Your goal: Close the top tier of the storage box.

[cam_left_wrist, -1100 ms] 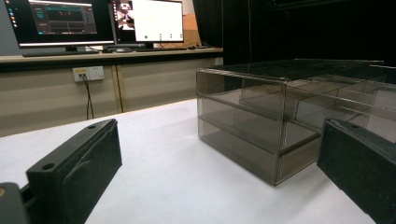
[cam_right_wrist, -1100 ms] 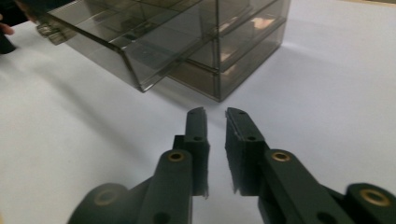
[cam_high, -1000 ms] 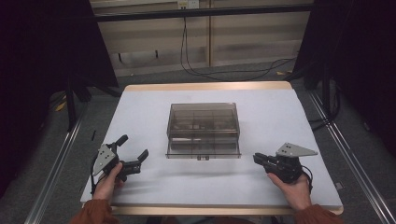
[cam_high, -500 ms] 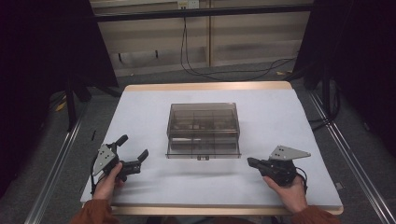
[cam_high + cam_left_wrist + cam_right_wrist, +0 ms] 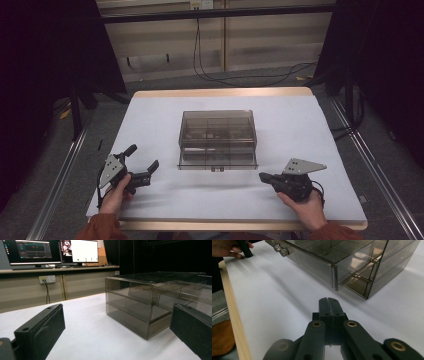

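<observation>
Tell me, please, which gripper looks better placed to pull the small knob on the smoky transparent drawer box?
Probably the left gripper: its jaws stand open and point toward the box, whereas the right gripper is shut. The knob lies roughly between them.

We are finding the contents of the box (image 5: 218,137) too small and dim to tell. The right edge is cutting the box off in the left gripper view, and the top edge in the right gripper view.
</observation>
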The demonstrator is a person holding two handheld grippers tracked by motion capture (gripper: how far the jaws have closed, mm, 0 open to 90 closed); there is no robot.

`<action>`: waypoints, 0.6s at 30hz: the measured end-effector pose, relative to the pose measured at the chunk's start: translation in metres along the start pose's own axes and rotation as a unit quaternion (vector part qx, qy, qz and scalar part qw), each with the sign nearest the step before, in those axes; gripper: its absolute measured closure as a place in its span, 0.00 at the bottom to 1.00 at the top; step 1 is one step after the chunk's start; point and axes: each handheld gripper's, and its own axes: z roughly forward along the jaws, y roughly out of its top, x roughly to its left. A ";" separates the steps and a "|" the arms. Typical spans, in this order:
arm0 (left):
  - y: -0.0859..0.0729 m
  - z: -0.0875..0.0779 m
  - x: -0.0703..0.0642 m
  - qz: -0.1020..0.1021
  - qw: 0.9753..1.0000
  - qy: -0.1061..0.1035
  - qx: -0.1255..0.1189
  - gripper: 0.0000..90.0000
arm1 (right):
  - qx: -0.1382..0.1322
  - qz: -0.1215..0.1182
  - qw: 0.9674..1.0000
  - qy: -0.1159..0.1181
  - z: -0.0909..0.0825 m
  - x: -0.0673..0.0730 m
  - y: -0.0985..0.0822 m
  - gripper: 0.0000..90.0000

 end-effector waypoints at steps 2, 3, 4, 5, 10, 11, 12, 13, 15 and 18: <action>0.000 0.000 0.000 0.000 1.000 0.000 0.000 0.00 | 0.002 -0.001 1.000 0.003 0.001 0.001 0.000 1.00; 0.000 0.000 0.000 0.000 1.000 0.000 0.000 0.00 | 0.004 -0.005 1.000 0.005 0.002 0.003 0.001 1.00; 0.000 0.000 0.000 0.000 1.000 0.000 0.000 0.00 | 0.004 -0.005 1.000 0.007 0.003 0.004 0.001 1.00; 0.000 0.000 0.000 0.000 1.000 0.000 0.000 0.00 | 0.005 -0.006 1.000 0.007 0.004 0.004 0.001 1.00; 0.000 0.000 0.000 0.000 1.000 0.000 0.000 0.00 | 0.008 -0.013 1.000 0.015 0.006 0.008 0.002 1.00; 0.000 0.000 0.000 0.000 1.000 0.000 0.000 0.00 | 0.008 -0.013 1.000 0.018 0.007 0.009 0.002 1.00; 0.000 0.000 0.000 0.000 1.000 0.000 0.000 0.00 | 0.008 -0.013 1.000 0.018 0.007 0.009 0.002 1.00; 0.000 0.000 0.000 -0.001 1.000 0.000 0.000 0.00 | 0.008 -0.012 1.000 0.021 0.008 0.010 0.003 1.00; 0.000 0.000 0.000 0.000 1.000 0.000 0.000 0.00 | 0.008 -0.014 1.000 0.022 0.009 0.011 0.003 1.00; 0.000 0.000 0.000 0.000 1.000 0.000 0.000 0.00 | 0.008 -0.015 0.999 0.027 0.011 0.013 0.004 1.00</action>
